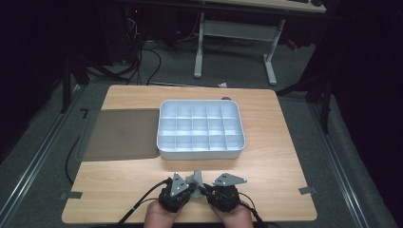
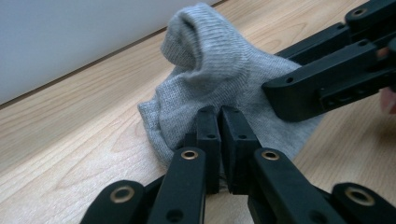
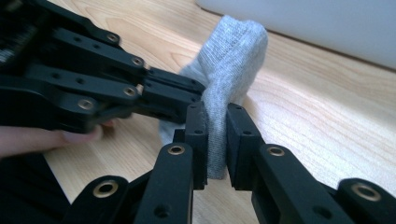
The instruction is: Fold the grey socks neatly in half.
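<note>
A grey knitted sock (image 1: 196, 178) lies bunched on the wooden table (image 1: 266, 156) near its front edge, between both grippers. My left gripper (image 1: 192, 186) is shut on the sock's near edge; in the left gripper view the sock (image 2: 210, 79) bulges up beyond the closed left gripper (image 2: 219, 122). My right gripper (image 1: 201, 187) is shut on a fold of the sock (image 3: 233, 60), which shows pinched in the right gripper (image 3: 215, 120). The other gripper's black jaws cross each gripper view close by.
A white tray with several small compartments (image 1: 200, 152) stands mid-table, just beyond the sock. A dark grey mat (image 1: 119, 134) lies to its left. Cables trail from both grippers off the front edge. A desk frame (image 1: 235, 45) stands on the floor behind the table.
</note>
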The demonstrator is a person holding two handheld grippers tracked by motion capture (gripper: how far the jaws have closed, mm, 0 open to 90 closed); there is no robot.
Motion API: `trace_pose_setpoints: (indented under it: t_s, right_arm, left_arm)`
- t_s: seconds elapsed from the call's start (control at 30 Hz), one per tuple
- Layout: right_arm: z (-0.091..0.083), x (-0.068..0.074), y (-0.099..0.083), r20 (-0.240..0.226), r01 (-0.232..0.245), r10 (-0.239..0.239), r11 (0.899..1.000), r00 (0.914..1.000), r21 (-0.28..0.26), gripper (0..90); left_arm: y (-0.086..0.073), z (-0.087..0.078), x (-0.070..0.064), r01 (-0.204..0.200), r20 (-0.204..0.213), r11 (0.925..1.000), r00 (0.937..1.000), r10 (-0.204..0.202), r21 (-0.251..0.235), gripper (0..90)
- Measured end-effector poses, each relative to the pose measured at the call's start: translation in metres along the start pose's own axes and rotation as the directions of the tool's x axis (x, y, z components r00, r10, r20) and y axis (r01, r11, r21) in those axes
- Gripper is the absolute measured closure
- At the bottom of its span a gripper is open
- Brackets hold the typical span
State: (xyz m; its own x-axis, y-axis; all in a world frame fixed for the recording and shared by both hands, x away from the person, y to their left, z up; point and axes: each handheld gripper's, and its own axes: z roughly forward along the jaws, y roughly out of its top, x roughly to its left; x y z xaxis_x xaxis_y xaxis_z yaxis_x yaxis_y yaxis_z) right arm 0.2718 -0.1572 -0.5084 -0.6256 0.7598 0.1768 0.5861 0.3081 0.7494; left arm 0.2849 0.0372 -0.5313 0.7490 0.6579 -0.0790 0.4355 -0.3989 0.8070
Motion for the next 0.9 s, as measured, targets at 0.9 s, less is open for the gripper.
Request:
trace_pose_setpoints:
  t_s: [0.9]
  right_arm:
    - [0.005, -0.024, -0.007, 0.113, 0.015, -0.020, 0.999, 0.9934, 0.038, 86.7]
  left_arm:
    - [0.001, 0.001, 0.002, 0.008, 0.017, 0.9999, 0.9998, -0.008, 0.006, 86.3]
